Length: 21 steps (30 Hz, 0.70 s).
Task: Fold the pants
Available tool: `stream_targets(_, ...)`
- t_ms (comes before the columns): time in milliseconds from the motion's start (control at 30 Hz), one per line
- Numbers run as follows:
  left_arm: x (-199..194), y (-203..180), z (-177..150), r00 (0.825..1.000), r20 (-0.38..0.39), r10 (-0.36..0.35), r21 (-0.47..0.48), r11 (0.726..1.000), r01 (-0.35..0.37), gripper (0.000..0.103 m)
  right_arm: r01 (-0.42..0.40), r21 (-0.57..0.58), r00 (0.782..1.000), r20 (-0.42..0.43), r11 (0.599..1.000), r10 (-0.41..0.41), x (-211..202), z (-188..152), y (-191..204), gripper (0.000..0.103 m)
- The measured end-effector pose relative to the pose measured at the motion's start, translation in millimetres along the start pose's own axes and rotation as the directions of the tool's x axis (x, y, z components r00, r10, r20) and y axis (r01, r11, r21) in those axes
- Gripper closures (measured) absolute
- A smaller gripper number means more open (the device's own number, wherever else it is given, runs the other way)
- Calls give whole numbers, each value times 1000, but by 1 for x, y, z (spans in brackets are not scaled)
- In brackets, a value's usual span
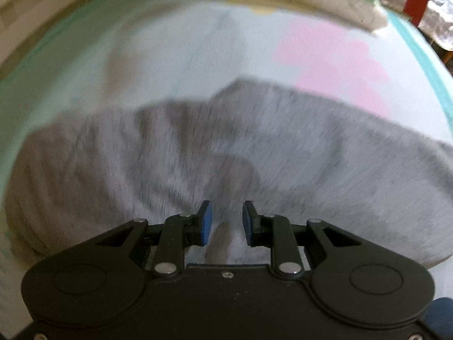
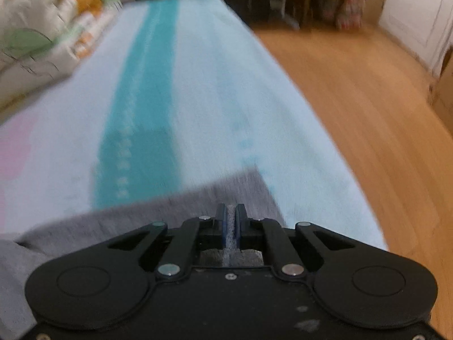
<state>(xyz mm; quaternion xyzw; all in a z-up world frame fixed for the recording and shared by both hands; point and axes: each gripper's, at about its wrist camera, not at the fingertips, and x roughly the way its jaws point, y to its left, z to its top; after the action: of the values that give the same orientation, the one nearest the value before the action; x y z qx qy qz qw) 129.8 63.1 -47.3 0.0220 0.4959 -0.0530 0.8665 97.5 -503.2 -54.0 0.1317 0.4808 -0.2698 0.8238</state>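
The grey pants (image 1: 226, 153) lie spread on a bed cover (image 1: 175, 56) of pale blue with pink patches and a teal stripe. No box or basket is to see in these pictures.

The left tongs (image 1: 225, 222) point steeply down over the pants. Their blue pads (image 1: 206, 221) stand apart, and a small ridge of grey cloth rises between them, but the pads do not press on it; these tongs are open. The cloth runs wide to both sides of them and ahead of them, up to a crooked far edge.

The right tongs (image 2: 230, 221) also point down. Their jaws are closed on a thin fold of the pants (image 2: 175, 212), which shows as a grey strip between the pads. The corner of the cloth lies just ahead of the tips.

Ahead of the right tongs the cover is bare. To their right the bed edge drops to a wooden floor (image 2: 368, 113). To their far left, folded quilts (image 2: 42, 28) are piled up.
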Motion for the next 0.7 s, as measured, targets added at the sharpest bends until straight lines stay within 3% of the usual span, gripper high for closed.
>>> stream_targets(133,-27,-25,18,993,110,-33,64,998,26,71,-7,57,989,148,998,-1,-22,13,-4,97)
stream_targets(233,-34,-45,32,988,127,-88,101,992,75,70,-28,120,981,194,992,4,-24,17,-12,97)
stream_targets(333,-29,-65,39,986,131,-104,125,988,87,70,5,118,985,169,993,-25,-5,12,-11,96)
stream_targets(500,-8,-85,46,988,84,-129,122,985,119,70,85,82,995,53,993,-89,32,2,-5,91)
stream_targets(567,-3,-102,49,986,66,-151,161,977,139,70,114,93,989,89,989,-122,25,0,-6,80)
stream_targets(700,5,-136,51,983,43,-180,242,956,164,69,29,208,986,155,978,-62,-7,-4,-26,77)
